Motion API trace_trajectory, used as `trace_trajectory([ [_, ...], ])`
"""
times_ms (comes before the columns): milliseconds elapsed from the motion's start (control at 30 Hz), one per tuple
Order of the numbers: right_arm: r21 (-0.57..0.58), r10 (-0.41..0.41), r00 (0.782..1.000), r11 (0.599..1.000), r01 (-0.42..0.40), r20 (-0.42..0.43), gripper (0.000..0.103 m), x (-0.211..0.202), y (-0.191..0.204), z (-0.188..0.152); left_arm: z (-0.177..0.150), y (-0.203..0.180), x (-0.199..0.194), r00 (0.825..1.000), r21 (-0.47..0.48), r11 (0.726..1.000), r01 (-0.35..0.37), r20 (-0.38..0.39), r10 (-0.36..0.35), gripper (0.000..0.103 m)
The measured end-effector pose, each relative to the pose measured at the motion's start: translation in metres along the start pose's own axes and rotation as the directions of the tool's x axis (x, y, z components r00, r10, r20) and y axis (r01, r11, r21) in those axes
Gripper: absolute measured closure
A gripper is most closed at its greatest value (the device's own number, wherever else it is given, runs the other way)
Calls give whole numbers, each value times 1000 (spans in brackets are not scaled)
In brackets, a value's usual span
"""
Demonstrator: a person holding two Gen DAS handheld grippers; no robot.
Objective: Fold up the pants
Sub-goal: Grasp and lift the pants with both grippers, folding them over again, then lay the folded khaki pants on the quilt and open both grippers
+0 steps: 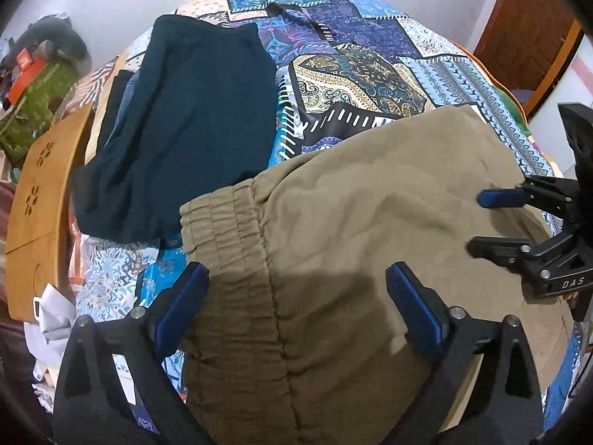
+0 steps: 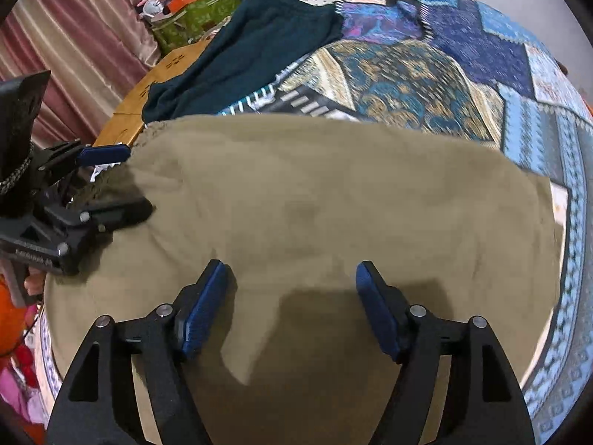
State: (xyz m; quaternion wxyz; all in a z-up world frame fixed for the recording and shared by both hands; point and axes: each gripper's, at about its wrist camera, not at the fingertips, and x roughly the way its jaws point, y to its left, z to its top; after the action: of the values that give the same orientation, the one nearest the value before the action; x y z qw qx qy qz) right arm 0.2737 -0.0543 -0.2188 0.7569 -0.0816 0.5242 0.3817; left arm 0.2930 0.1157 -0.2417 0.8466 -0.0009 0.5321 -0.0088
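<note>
Khaki pants (image 1: 352, 230) lie folded flat on a patchwork bedspread, the elastic waistband (image 1: 226, 230) at the left end. They fill the middle of the right wrist view (image 2: 333, 200). My left gripper (image 1: 296, 293) is open and empty, hovering just above the waistband end. My right gripper (image 2: 292, 289) is open and empty above the pants' middle. The right gripper also shows at the right edge of the left wrist view (image 1: 478, 222), open. The left gripper shows at the left of the right wrist view (image 2: 126, 181), open over the waistband.
A dark teal folded garment (image 1: 192, 129) lies on the bedspread (image 1: 370, 74) beyond the waistband. A wooden headboard (image 1: 40, 200) runs along the left. A green box (image 2: 196, 11) and clutter stand past it by a pink curtain (image 2: 74, 37). A brown door (image 1: 526, 26) is at far right.
</note>
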Motion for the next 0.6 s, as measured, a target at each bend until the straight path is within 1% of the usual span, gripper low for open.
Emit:
trace_trajectory([
  [133, 13, -38, 999, 999, 38, 10, 34, -17, -4, -20, -7, -3, -9, 1000, 12, 1000, -11, 8, 11, 4],
  [300, 61, -55, 998, 997, 53, 36, 34, -38, -12, -45, -24, -10, -22, 999, 42, 998, -44, 29, 43, 4],
  [467, 114, -80, 994, 991, 71, 70, 34, -53, -17, -68, -41, -8, -32, 998, 13, 999, -47, 38, 46, 4],
  [600, 168, -88, 992, 983, 71, 95, 34, -66, -20, -88, -53, -3, -41, 999, -34, 999, -30, 42, 31, 4],
])
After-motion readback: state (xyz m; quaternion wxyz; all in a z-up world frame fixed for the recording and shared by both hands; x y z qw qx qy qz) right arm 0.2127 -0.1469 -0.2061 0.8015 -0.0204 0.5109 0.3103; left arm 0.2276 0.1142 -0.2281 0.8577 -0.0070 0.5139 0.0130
